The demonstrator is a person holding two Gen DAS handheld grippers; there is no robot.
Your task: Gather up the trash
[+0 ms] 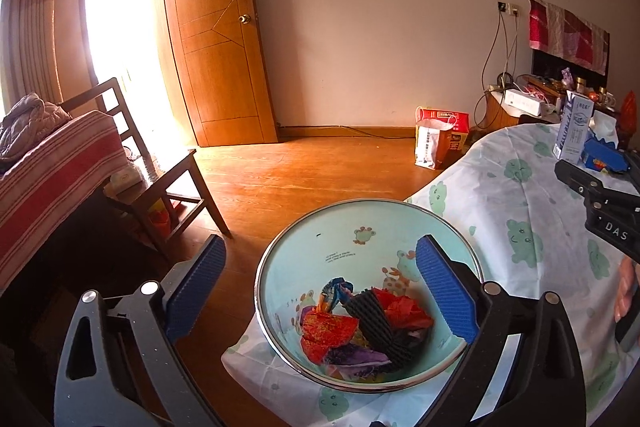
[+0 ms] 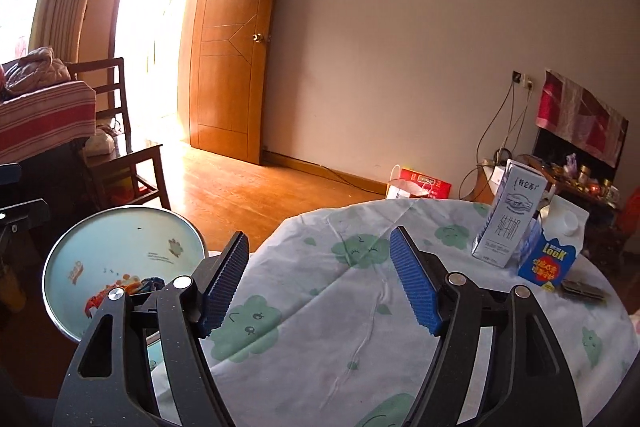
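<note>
A round table under a white cloth printed with green cartoon faces (image 2: pixel 360 307) carries a pale-blue, metal-rimmed bin (image 1: pixel 360 227) at its edge, holding crumpled red, purple and black trash (image 1: pixel 360 327). Far across stand a tall white milk carton (image 2: pixel 508 223) and a blue gable-top carton (image 2: pixel 552 251). The left gripper (image 1: pixel 320 287) hangs spread wide above the bin, the right gripper (image 2: pixel 320 279) equally wide over bare cloth, both empty.

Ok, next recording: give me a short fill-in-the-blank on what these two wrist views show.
1. The crumpled colourful wrappers lie inside the pale blue steel-rimmed ____.
2. The tall white milk carton stands ____ on the frog-print tablecloth.
3. The left gripper and the right gripper both have their jaws ____.
4. The brown wooden door is ____.

Missing words: bin; upright; open; open
</note>
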